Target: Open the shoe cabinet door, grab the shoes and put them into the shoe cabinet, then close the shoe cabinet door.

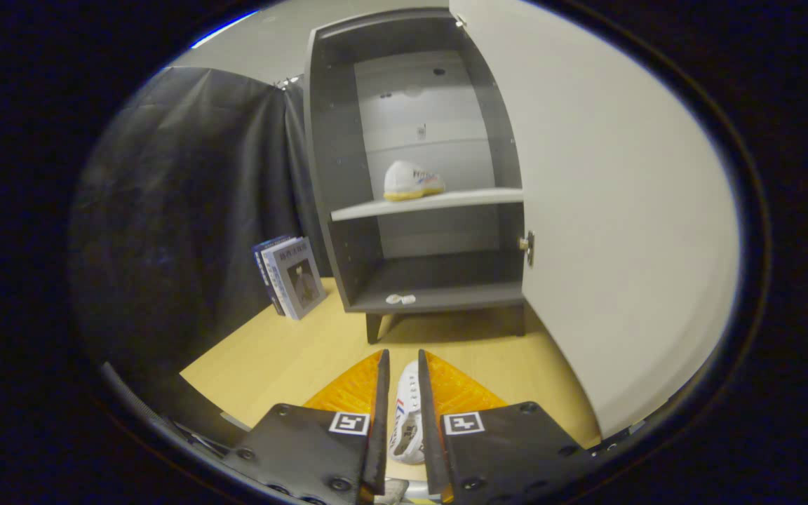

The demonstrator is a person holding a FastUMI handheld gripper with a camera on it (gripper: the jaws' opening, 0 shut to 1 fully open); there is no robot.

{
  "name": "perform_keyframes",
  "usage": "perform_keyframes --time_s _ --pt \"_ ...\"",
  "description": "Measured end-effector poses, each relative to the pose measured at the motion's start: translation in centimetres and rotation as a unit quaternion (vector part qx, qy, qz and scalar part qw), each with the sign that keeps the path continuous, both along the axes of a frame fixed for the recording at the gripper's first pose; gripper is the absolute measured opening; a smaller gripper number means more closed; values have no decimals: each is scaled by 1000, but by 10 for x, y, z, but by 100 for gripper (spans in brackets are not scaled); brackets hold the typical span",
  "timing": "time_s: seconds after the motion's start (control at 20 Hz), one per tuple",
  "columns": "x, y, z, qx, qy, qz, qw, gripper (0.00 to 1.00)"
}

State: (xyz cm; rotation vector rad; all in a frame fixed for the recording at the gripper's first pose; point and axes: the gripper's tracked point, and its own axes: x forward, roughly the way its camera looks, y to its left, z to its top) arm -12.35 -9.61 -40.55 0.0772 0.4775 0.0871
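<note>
As clamped: tongs (pixel 400 368) on shoe (pixel 406 414)

The claw (pixel 400 365) points level and forward, its two fingers (pixel 380 414) drawn narrow and nearly parallel, seemingly pressing both sides of a white shoe (pixel 405 421) held between them.

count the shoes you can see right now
2. One white shoe sits on the middle shelf of the open shoe cabinet. The other shoe is gripped between the tool's fingers, above the wooden floor.
</note>
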Motion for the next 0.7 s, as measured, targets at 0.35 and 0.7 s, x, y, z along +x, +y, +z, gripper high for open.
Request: perform_keyframes --time_s 0.35,0.7 --pt "-5 9 -116 -2 98 -13 995 24" --pt "9 15 -175 -1 139 -18 990 24"
